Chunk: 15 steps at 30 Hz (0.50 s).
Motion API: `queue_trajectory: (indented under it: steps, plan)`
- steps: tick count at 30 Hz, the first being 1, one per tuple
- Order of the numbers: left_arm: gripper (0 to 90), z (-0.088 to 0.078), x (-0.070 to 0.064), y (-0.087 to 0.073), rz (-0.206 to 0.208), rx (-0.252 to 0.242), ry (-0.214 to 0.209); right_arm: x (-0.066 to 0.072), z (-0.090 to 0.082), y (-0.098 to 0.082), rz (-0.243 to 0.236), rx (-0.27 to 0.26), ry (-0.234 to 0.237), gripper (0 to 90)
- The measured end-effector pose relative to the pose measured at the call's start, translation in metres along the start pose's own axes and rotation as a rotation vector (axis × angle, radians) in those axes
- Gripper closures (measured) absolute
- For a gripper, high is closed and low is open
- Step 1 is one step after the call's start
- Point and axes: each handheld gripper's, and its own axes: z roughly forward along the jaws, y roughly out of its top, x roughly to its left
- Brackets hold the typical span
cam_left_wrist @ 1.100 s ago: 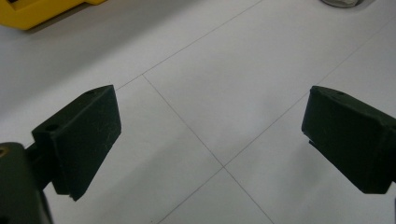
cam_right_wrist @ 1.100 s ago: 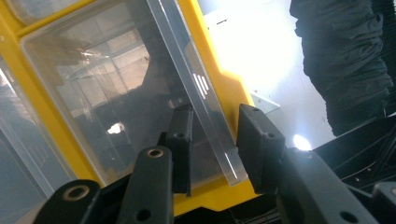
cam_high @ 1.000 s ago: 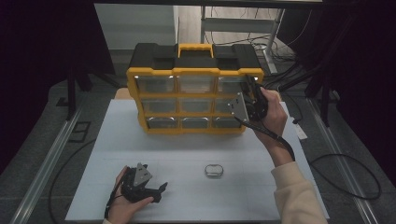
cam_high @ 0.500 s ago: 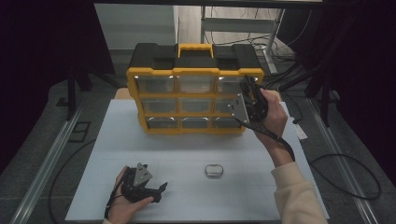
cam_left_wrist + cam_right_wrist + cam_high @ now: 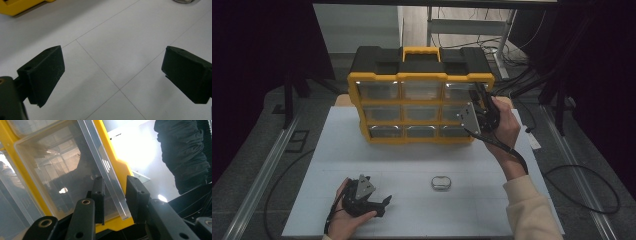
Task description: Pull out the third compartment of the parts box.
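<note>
Left claw (image 5: 384, 202) is resting low on the white counter (image 5: 412, 165) at the near left, held in the person's left hand (image 5: 343, 217). In the left gripper view its jaws are standing wide apart with nothing between them, only bare counter with thin grid lines.

A small metal oval ring (image 5: 440, 182) is lying flat on the counter, right of the left claw and well apart from it, in front of the organiser.

The yellow and black organiser (image 5: 421, 80) is standing upright at the far middle of the counter, its front a grid of clear drawers.

Right claw (image 5: 113, 195) is sitting at the organiser's upper right corner, held in the right hand (image 5: 504, 127). In the right gripper view its jaws are standing partly closed, one on each side of the clear front edge of the top right drawer (image 5: 65, 170); the drawer's front lip is running up between the two pads. Whether the pads are pressing on the plastic or just bracketing it, I cannot tell. The drawer front is tilting out from the yellow frame (image 5: 117, 167)
</note>
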Motion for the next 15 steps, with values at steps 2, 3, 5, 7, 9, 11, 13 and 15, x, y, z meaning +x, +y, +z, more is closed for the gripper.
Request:
queue_trajectory:
  steps: [2, 3, 5, 7, 9, 11, 13, 15]
  plan:
    - [5.2, 0.0, 0.0001, 0.0, -0.001, 0.0, 0.0, 0.0002, -0.0007, -0.0001, 0.003, -0.003, 0.0, 69.3]
    - [5.2, 0.0, 0.0001, 0.0, -0.001, 0.0, 0.0, 0.0002, -0.0007, -0.0001, 0.003, -0.003, 0.0, 69.3]
    - [5.2, -0.0004, 0.0005, -0.0001, -0.002, -0.001, 0.002, 0.0007, -0.0024, -0.0001, 0.003, -0.005, -0.001, 69.3]
    - [5.2, -0.0006, 0.0009, -0.0001, -0.003, -0.001, 0.003, 0.0009, -0.0035, -0.0001, 0.008, -0.008, -0.001, 69.1]
    - [5.3, -0.0005, 0.0012, -0.0002, -0.005, -0.002, 0.002, 0.0012, -0.0044, -0.0002, 0.01, -0.009, -0.002, 68.9]
    - [5.3, -0.0005, 0.001, -0.0002, -0.005, 0.0, 0.003, 0.0016, -0.005, -0.0002, 0.011, -0.011, -0.002, 68.9]
    - [5.4, -0.0004, 0.0011, -0.0003, -0.005, 0.001, 0.004, 0.0016, -0.0055, 0.0001, 0.013, -0.012, -0.001, 68.8]
    - [5.4, -0.0003, 0.0014, -0.0003, -0.007, 0.004, 0.006, 0.0018, -0.006, 0.0002, 0.013, -0.014, -0.003, 68.8]
